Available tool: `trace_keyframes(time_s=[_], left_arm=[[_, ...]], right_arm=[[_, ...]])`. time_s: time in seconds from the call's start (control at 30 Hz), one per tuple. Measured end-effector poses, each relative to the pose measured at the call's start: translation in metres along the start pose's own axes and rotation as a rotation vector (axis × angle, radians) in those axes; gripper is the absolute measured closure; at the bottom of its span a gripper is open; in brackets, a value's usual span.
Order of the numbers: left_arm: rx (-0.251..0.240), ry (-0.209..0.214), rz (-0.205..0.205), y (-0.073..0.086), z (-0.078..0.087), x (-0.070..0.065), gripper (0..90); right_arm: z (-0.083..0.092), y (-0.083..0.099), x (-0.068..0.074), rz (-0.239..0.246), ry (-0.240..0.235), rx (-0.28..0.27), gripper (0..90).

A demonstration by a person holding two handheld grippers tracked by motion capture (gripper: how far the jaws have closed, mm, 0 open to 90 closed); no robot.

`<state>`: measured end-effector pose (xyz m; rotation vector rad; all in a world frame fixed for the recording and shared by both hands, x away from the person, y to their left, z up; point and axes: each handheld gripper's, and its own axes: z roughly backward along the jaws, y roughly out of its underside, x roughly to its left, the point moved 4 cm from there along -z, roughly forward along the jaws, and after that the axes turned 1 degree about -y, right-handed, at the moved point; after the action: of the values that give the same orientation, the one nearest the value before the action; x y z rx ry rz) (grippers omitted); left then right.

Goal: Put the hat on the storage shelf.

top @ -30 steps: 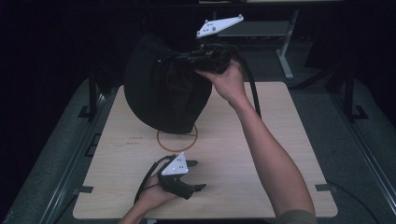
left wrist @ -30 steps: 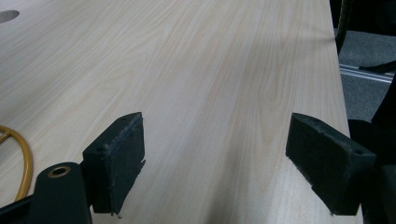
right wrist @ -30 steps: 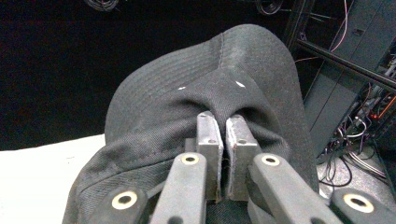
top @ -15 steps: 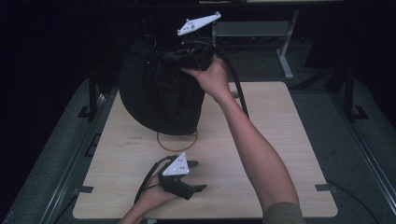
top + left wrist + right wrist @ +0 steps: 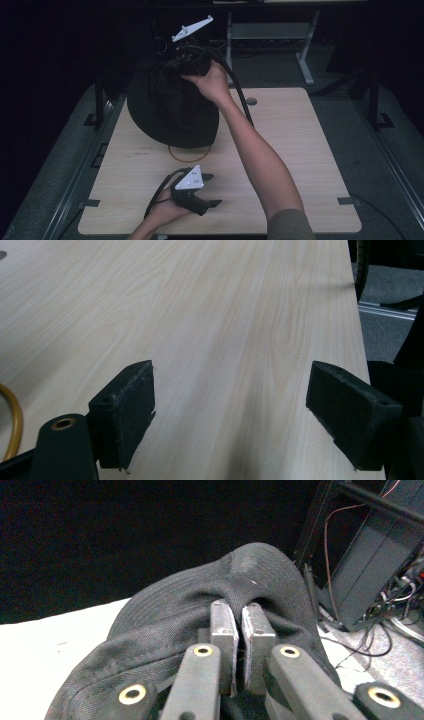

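Your right claw (image 5: 242, 630) has carried the black cap (image 5: 170, 107) leftward and higher over the last second, so it now dangles above the tabletop (image 5: 300, 150) near the yellow ring (image 5: 187, 152). Its jaws are pressed together, pinching a fold of fabric. Left claw (image 5: 230, 415) rests spread wide, gripping nothing.

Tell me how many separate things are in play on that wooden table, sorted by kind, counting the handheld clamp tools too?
Black cap, pinched in the right gripper: 1
Tan ring lying on the table: 1
Handheld grippers, right plus the left gripper, which is open: 2
Total: 4
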<state>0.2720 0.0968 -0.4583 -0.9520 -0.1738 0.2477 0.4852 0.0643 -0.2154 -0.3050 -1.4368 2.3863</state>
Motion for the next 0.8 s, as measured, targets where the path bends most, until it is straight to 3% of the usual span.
trace_keyframes(time_s=[0.3,0.8], left_arm=[[0.005,0.001,-0.007,0.000,0.000,-0.001,19.0],[0.013,0.005,-0.009,0.000,0.000,-0.002,19.0]], right_arm=[[-0.018,0.008,-0.004,-0.014,-0.002,0.049,85.8],[-0.031,0.013,-0.011,-0.026,0.012,0.076,85.2]])
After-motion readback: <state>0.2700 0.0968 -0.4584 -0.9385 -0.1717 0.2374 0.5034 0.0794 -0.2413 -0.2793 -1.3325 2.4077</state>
